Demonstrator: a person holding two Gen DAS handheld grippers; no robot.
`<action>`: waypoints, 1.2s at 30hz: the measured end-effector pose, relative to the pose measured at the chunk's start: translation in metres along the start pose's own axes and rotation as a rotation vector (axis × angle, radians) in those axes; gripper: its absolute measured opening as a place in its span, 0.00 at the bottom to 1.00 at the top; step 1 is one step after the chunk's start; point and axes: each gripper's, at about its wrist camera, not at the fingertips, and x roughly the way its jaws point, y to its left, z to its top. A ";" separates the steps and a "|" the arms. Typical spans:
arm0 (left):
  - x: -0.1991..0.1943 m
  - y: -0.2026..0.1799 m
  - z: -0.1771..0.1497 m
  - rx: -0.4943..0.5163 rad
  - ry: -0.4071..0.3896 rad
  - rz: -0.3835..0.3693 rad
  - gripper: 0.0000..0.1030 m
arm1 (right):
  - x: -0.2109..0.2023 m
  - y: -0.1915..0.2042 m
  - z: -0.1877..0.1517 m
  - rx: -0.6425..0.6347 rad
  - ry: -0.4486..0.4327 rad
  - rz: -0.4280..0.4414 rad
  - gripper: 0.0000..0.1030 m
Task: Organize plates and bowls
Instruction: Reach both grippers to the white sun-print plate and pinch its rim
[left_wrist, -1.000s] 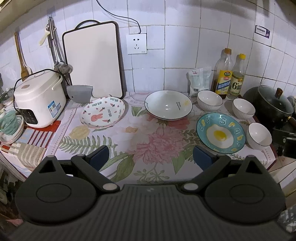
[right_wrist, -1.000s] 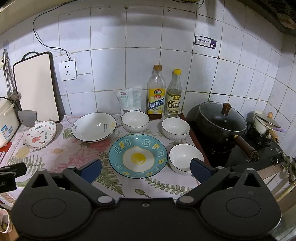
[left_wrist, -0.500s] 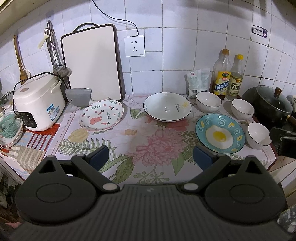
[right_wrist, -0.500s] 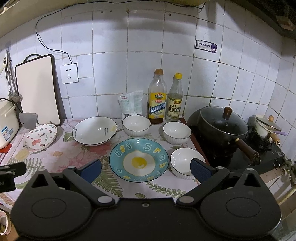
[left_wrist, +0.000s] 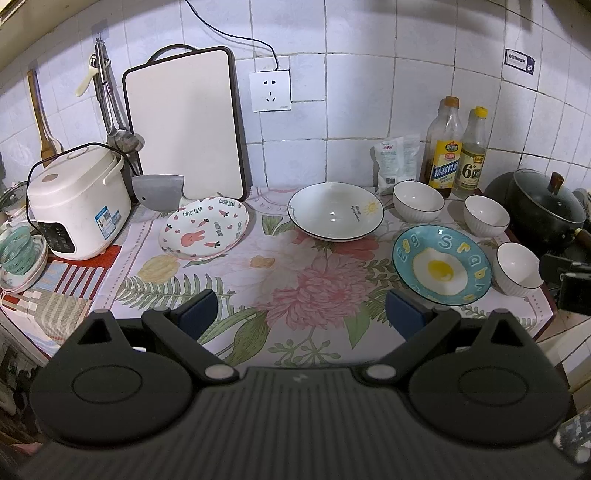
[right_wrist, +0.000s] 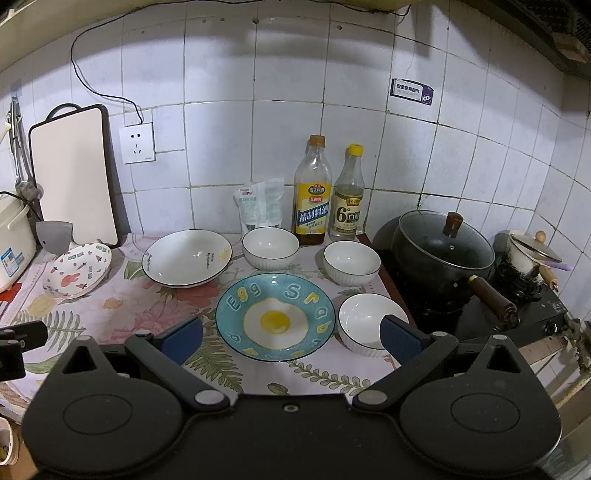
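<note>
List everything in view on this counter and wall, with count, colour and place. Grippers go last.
small bowls: 3, white, right side of the cloth near the bottles and stove
large bowl: 1, white with dark rim, middle back
egg plate: 1, teal with fried-egg print, front right
rabbit plate: 1, white with pink prints, left of the large bowl
bottles: 2, clear with yellow labels, against the wall
bag: 1, whitish, beside the bottles
cutting board: 1, white, leaning on the wall
rice cooker: 1, white, far left
pot: 1, black with lid, on the stove
left gripper: jaws open, empty
right gripper: jaws open, empty
</note>
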 end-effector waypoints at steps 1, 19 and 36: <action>0.000 0.000 0.000 0.000 -0.001 0.001 0.96 | 0.000 0.000 0.000 0.000 0.000 0.001 1.00; 0.009 0.029 0.047 -0.102 -0.133 -0.048 0.95 | 0.018 0.001 0.030 -0.012 -0.300 0.323 1.00; 0.166 0.041 0.074 -0.224 -0.068 -0.040 0.93 | 0.208 0.043 0.056 -0.005 -0.107 0.574 0.98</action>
